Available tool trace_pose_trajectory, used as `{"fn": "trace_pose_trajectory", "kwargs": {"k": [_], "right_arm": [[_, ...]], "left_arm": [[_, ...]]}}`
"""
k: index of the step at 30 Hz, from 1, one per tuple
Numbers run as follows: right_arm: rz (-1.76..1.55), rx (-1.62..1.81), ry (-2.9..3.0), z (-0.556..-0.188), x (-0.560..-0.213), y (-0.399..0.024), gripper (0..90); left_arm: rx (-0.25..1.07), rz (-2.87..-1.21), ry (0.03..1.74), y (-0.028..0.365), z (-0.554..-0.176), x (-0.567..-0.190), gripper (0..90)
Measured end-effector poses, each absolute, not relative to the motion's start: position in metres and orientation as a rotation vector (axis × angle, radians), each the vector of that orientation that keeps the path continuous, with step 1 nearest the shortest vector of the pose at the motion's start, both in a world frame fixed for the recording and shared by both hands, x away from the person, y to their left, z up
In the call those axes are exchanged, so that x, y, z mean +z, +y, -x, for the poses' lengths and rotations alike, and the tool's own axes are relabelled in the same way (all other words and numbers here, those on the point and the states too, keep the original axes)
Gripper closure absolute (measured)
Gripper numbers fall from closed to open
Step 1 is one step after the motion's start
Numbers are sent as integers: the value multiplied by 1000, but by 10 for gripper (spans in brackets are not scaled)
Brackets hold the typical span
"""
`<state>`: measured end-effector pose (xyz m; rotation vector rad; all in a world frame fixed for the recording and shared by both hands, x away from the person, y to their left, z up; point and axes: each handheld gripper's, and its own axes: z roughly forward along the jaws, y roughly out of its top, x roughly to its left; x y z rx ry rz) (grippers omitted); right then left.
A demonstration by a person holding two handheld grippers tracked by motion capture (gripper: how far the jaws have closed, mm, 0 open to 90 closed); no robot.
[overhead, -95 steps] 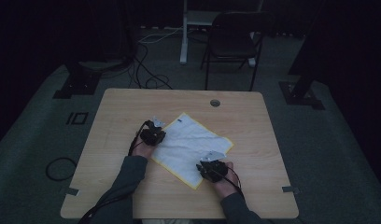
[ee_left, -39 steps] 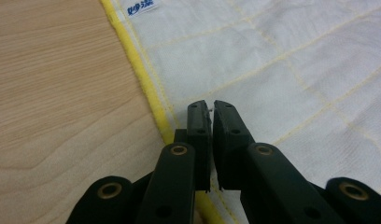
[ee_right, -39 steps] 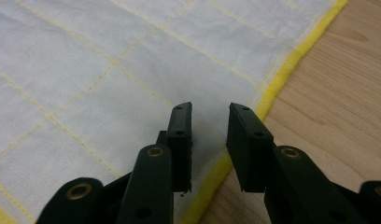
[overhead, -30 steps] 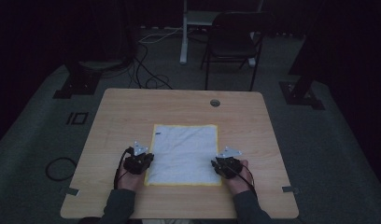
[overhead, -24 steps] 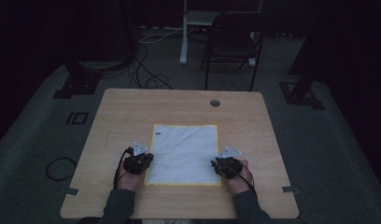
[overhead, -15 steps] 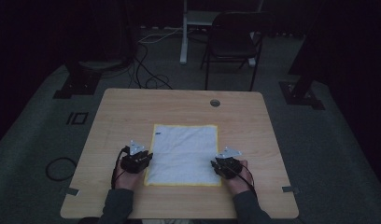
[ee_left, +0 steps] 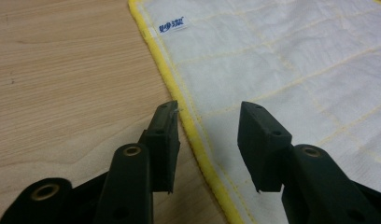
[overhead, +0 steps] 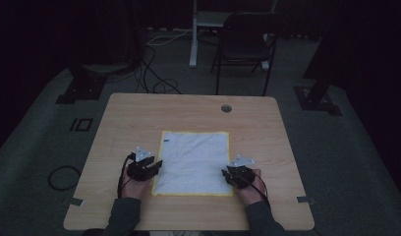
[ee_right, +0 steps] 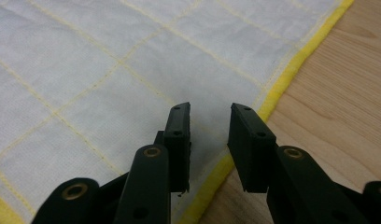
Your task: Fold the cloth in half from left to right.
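From my feed the room is dim, its far walls lost in darkness. A light wooden desk (overhead: 188, 113) stands on grey carpet (overhead: 351, 162), a round cable hole (overhead: 226, 108) near its far edge. Beyond it I see a black folding chair (overhead: 245, 46) beside a white post (overhead: 193, 34). Cables (overhead: 157, 81) trail across the floor, and dark stand bases (overhead: 83, 86) flank the desk.

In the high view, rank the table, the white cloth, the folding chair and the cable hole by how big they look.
1. Table, largest by far.
2. White cloth with yellow hem.
3. Folding chair; it looks close to the cloth in size, and it stands farther from the camera, so this order is unsure.
4. Cable hole, smallest.
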<state>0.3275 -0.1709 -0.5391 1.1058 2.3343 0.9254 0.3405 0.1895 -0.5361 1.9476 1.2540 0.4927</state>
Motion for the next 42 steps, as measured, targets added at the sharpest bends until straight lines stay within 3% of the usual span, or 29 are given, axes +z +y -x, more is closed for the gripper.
{"fn": "trace_pose_trajectory", "kwargs": {"k": [31,36,42], "right_arm": [[-1113,932,2332,-326,-539,-169,690],[-1109,932,2333,-326,-539,-169,689],[-1114,937,2337,-326,-539,-169,683]], "left_arm": [[434,-1938,1271,169,-360,-544,517],[500,-1970,1271,162,-359,-544,603],[470,-1950,1292,166,-359,-544,810]]}}
